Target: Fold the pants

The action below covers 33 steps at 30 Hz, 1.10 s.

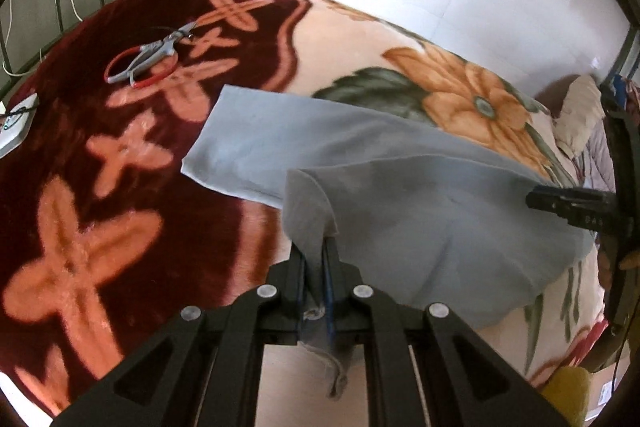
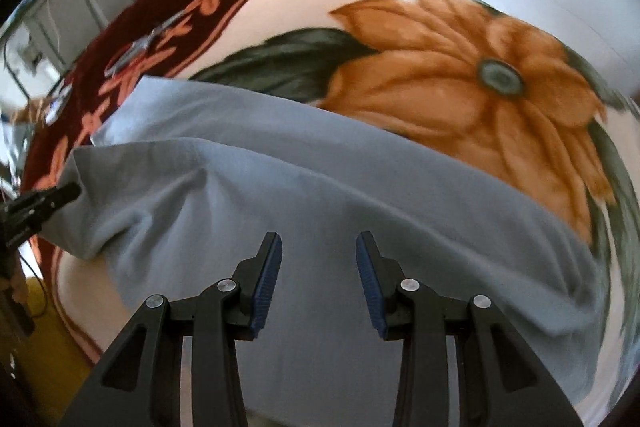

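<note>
Light grey-blue pants [image 1: 400, 183] lie on a floral blanket [image 1: 100, 147], partly folded over themselves. My left gripper [image 1: 318, 247] is shut on a corner of the pants and holds that edge lifted above the lower layer. My right gripper [image 2: 319, 247] is open, its blue pads apart, hovering just over the pants [image 2: 320, 195] near their front edge. The right gripper's tip also shows at the right of the left wrist view [image 1: 534, 198]. The left gripper's tip shows at the left of the right wrist view [image 2: 74, 190], at the lifted cloth edge.
Grey scissors with a red loop handle [image 1: 148, 55] lie on the dark red part of the blanket, far left. A white device [image 1: 12, 131] sits at the left edge. A pillow [image 1: 580, 111] lies at the right. A white wall stands behind the bed.
</note>
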{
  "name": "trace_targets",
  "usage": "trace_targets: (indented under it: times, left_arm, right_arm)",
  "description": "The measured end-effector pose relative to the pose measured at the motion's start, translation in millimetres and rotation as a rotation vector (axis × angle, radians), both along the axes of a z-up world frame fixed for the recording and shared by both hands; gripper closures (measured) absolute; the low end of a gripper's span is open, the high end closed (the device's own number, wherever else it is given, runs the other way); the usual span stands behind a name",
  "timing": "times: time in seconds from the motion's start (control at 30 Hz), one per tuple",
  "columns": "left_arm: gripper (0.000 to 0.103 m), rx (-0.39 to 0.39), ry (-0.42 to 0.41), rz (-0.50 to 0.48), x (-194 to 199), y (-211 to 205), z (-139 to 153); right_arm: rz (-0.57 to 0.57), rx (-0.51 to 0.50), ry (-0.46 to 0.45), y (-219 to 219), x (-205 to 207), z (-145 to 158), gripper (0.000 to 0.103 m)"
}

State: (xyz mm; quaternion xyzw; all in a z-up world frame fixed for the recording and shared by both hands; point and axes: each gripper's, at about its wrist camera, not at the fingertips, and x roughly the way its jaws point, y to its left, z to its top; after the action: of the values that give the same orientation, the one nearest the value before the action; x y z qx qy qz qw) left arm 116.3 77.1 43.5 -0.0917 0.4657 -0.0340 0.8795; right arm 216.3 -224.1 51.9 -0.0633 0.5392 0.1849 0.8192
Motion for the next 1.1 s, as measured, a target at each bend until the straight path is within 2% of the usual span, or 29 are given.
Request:
trace_targets:
  times: [0.3,0.4,0.53,0.6,0.67,0.83,0.9,0.93,0.97,1.07,1.1]
  left_arm:
    - [0.092,-0.051,0.006,0.006,6,12,-9]
    - [0.083,-0.065,0.003,0.038,3,20,-9]
    - [0.079,-0.077,0.016,0.031,6,24,-12]
    - [0.072,-0.091,0.015,0.029,9,24,-12]
    - [0.07,-0.094,0.014,0.036,12,24,-12]
    - [0.071,-0.104,0.013,0.048,19,32,-13]
    - [0.089,-0.105,0.014,0.052,19,34,-14]
    - [0.091,-0.104,0.014,0.049,19,35,-14]
    - [0.093,-0.104,0.006,0.045,18,35,-13]
    - [0.096,-0.11,-0.016,0.037,15,33,-9]
    - [0.097,-0.115,-0.028,0.034,14,33,-5]
  right_arm:
    - [0.128,-0.04,0.053,41,35,-31,0.064]
    - [0.155,-0.068,0.052,51,38,-38,0.064]
    - [0.173,-0.084,0.047,57,40,-39,0.063]
    - [0.181,-0.088,0.052,58,40,-39,0.063]
    - [0.178,-0.082,0.058,57,42,-40,0.063]
    - [0.18,-0.084,0.058,60,43,-41,0.063]
    - [0.184,-0.091,0.052,60,42,-41,0.063]
    - [0.182,-0.091,0.049,60,41,-40,0.064]
    - [0.18,-0.086,0.045,59,40,-40,0.065]
    - [0.163,-0.051,0.033,58,36,-38,0.086]
    - [0.162,-0.045,0.026,58,34,-36,0.097]
